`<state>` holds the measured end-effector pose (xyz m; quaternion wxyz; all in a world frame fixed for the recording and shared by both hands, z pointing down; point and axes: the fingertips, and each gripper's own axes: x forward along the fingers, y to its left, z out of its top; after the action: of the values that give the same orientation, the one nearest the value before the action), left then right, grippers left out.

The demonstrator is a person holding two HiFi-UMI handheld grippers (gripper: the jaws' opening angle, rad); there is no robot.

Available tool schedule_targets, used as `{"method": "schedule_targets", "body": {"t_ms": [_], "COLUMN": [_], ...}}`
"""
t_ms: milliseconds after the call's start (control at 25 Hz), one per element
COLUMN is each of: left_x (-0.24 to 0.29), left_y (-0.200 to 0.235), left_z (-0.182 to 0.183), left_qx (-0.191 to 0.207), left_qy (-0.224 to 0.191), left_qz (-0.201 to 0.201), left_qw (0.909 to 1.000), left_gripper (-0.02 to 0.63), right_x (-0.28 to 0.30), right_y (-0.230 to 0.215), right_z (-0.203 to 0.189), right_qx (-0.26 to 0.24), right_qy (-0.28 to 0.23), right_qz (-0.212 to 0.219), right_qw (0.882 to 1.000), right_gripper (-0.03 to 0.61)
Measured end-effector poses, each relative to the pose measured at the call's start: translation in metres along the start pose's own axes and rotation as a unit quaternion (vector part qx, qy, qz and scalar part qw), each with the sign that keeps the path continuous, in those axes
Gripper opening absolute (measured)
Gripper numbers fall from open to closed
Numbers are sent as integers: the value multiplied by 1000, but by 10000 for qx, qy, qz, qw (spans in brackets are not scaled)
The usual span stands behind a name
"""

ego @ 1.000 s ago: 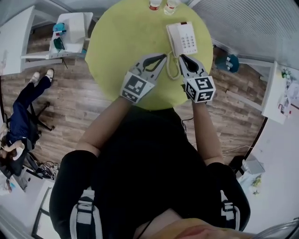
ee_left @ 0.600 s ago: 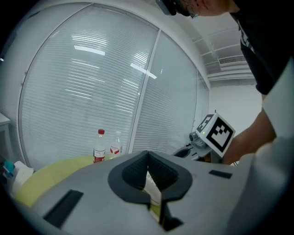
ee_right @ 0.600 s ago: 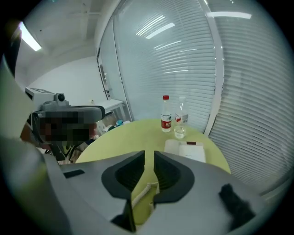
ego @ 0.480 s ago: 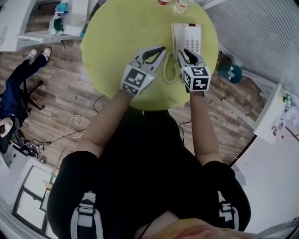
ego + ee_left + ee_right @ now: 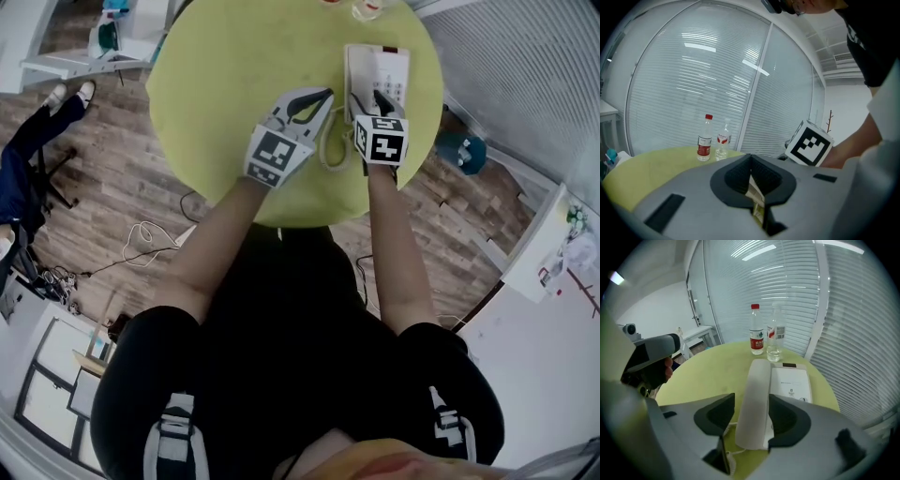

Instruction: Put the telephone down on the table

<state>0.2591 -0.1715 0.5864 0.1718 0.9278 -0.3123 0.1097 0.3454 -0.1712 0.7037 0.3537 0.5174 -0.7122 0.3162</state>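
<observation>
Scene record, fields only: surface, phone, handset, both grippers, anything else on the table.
surface: round yellow-green table
telephone: white, keypad up, on the table's far right part
handset: lying along the telephone's left side
right gripper: jaws apart, straddling the handset's near end
left gripper: jaws together, nothing held, left of the telephone
other: red-capped bottle and clear bottle beyond the telephone

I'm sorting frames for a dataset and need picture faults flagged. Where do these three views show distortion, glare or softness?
Head view: fisheye bends the floor around the yellow table, evenly lit, no glare. Left gripper view: blinds bow outward with bright reflected streaks, dark corners. Right gripper view: same bowing and streaks; the handset up close looks soft, the bottles sharper.
</observation>
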Motion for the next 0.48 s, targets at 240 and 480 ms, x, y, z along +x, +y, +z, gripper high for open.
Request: {"method": "schedule_targets", "body": {"t_ms": [240, 480], "left_x": [8, 7], "left_y": [6, 14], "left_z": [-12, -19], "left_qx": [-96, -191], "left_qy": [13, 29], "left_qz": [50, 128], "left_qw": [9999, 9997], "left_gripper": [11, 11], "right_x": [26, 41], "right_y": [-7, -8], "right_z": [-5, -9], "right_qx": [36, 115], "right_qy": [179, 284], "right_qz": [-224, -255], "right_qw": [9996, 9992], "right_gripper": [247, 249]}}
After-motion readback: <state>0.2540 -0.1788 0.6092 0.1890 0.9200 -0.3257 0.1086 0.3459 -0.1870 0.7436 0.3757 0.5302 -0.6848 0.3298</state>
